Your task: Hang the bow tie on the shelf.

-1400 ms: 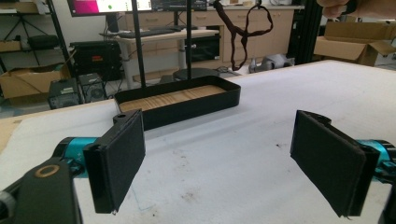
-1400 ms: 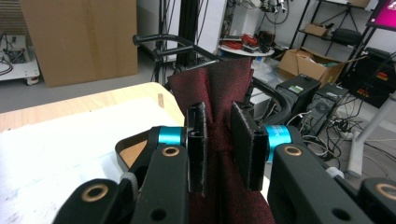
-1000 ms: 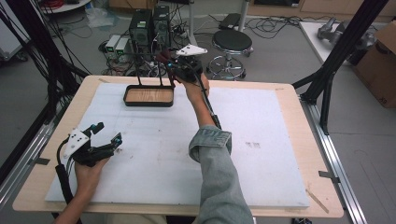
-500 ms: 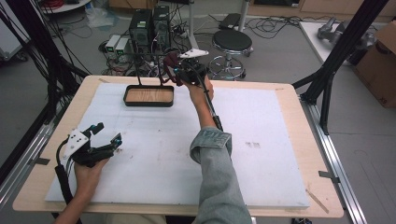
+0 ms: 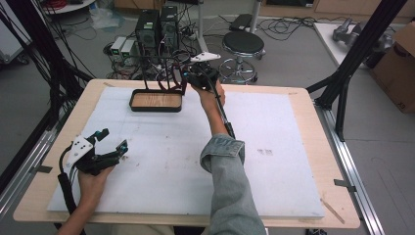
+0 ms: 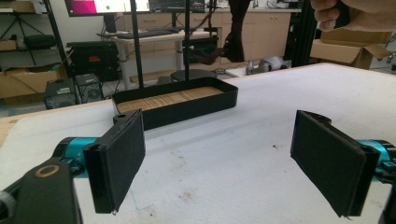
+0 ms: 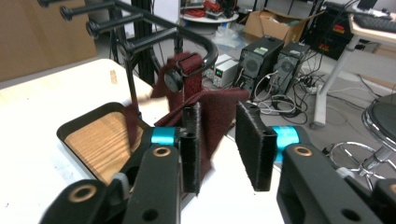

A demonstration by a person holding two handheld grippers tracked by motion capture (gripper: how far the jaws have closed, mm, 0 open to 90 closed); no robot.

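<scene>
Left gripper (image 5: 111, 139) rests near the table's (image 5: 293, 196) left edge, toward the near corner, held low over the white mat (image 5: 274, 176); its jaws stand wide apart with nothing between them, as the left gripper view (image 6: 217, 163) shows plainly. Farther along the far edge sits a black tray (image 5: 155, 101) with a wooden floor. Just beside the tray's right end, a dark red cloth (image 7: 210, 112) hangs from the curved bar of a black rack (image 7: 205, 46). Right gripper (image 5: 188, 78) is raised there at the far edge; its jaws are partly open, the left one against the cloth, not clamped on it.
</scene>
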